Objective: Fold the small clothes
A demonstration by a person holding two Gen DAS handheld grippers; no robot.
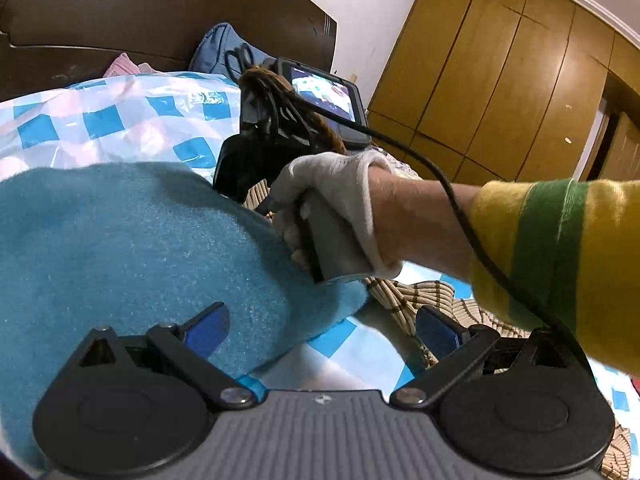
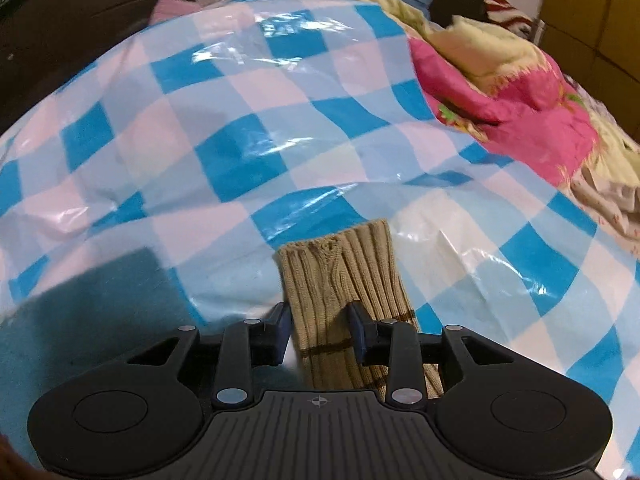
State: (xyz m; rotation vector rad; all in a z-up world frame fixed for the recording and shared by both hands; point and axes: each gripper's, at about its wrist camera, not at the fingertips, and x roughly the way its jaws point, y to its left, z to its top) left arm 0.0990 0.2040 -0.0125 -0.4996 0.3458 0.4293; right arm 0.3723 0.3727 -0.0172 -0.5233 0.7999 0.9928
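A beige ribbed knit garment point(image 2: 340, 276) with thin brown stripes lies on the blue-and-white checked plastic sheet point(image 2: 240, 120). One cuff end points away from me. My right gripper point(image 2: 319, 320) stands over it with the jaws apart. The knit lies between the pads, and I see no pinch on it. In the left wrist view a gloved hand point(image 1: 332, 200) holds the right gripper's handle, and the same knit point(image 1: 404, 300) shows below that hand. My left gripper point(image 1: 322, 328) is wide open and empty, above the edge of a teal fleece cloth point(image 1: 120, 240).
A pink and cream quilt point(image 2: 500, 88) is heaped at the right. A dark headboard point(image 1: 160, 8) and a blue pillow point(image 1: 216, 48) stand behind. A yellow sleeve with a green band point(image 1: 560, 248) and a black cable point(image 1: 460, 208) cross the right. Wooden wardrobes point(image 1: 500, 80) line the wall.
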